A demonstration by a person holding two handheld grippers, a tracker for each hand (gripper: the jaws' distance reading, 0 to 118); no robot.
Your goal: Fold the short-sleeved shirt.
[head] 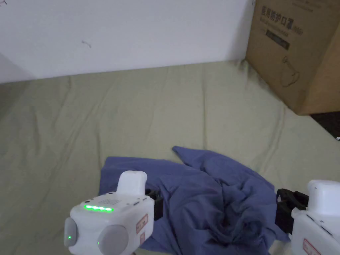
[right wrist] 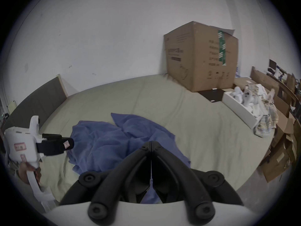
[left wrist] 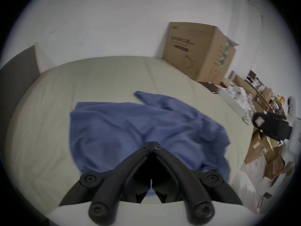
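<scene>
A crumpled blue short-sleeved shirt (head: 206,196) (left wrist: 130,128) (right wrist: 105,139) lies near the front edge of a pale green sheet (head: 132,113). One corner of it points toward the wall. My left gripper (head: 156,203) (left wrist: 152,142) hovers at the shirt's left part. Its jaws are shut, with no cloth seen between the tips; it also appears in the right gripper view (right wrist: 70,144). My right gripper (head: 283,206) (right wrist: 151,141) is by the shirt's right edge, jaws shut and empty, and is seen from the left gripper view (left wrist: 256,121).
A large cardboard box (head: 295,53) (left wrist: 195,53) (right wrist: 200,58) stands at the back right against the white wall. A white tray (right wrist: 236,110) with pale clothes lies right of the sheet, with flattened cartons (right wrist: 276,156) beyond. A dark panel (right wrist: 40,102) borders the left.
</scene>
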